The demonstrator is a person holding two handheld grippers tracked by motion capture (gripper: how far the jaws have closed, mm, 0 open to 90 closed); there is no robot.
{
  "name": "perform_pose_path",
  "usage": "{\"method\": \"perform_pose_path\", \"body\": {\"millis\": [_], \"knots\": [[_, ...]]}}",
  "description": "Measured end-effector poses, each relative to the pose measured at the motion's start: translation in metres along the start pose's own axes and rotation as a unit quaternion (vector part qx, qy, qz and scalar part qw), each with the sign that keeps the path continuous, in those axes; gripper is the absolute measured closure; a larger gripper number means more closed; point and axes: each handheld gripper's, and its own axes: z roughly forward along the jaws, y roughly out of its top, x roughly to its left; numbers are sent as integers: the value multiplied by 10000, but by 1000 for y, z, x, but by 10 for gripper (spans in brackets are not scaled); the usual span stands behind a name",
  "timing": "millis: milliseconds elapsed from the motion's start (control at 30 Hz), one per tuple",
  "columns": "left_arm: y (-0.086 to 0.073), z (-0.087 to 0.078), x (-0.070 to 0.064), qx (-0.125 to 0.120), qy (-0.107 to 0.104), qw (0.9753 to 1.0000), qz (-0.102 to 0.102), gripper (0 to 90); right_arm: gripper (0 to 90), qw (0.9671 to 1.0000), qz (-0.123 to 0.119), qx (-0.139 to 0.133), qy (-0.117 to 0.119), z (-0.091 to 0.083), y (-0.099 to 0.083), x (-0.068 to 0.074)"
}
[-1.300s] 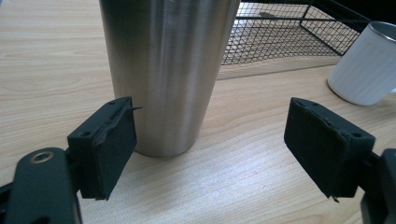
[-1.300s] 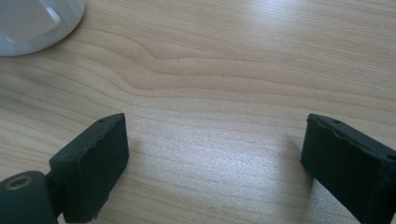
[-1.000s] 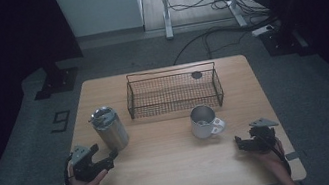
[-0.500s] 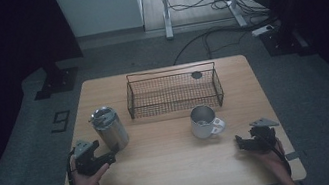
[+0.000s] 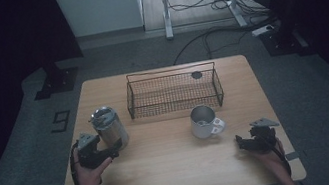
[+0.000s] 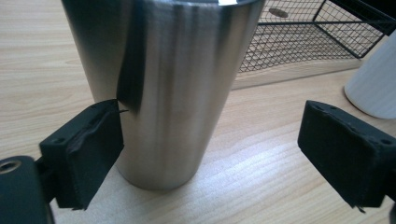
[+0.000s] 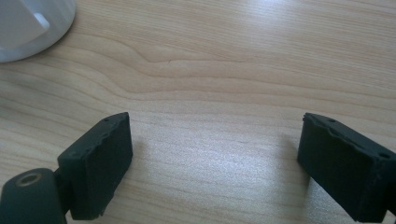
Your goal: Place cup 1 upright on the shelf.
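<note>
Wooden table (image 5: 175, 167): wire basket (image 5: 173, 92) holds dark disc (image 5: 196, 74); both grippers' jaws spread, left gripper (image 5: 99, 151) flanking steel tumbler (image 5: 109, 127).

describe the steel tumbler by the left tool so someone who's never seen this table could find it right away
On the wooden table, look left of the black wire basket, near the left edge. The steel tumbler stands upright there, just ahead of the open left tool. Unlike the white mug, it is taller, all metal and has no handle.
</note>
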Motion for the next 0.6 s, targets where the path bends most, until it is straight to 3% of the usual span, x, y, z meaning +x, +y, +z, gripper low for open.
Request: {"method": "perform_pose_path", "body": {"millis": [133, 367, 600], "knots": [[2, 3, 3, 40, 31, 10000, -38, 49, 97, 10000, 2, 0, -6, 0, 0, 0], [7, 15, 6, 44, 315, 9995, -45, 32, 97, 10000, 3, 0, -5, 0, 0, 0], [10, 25, 10, 94, 434, 9990, -63, 32, 97, 10000, 2, 0, -6, 0, 0, 0]]}}
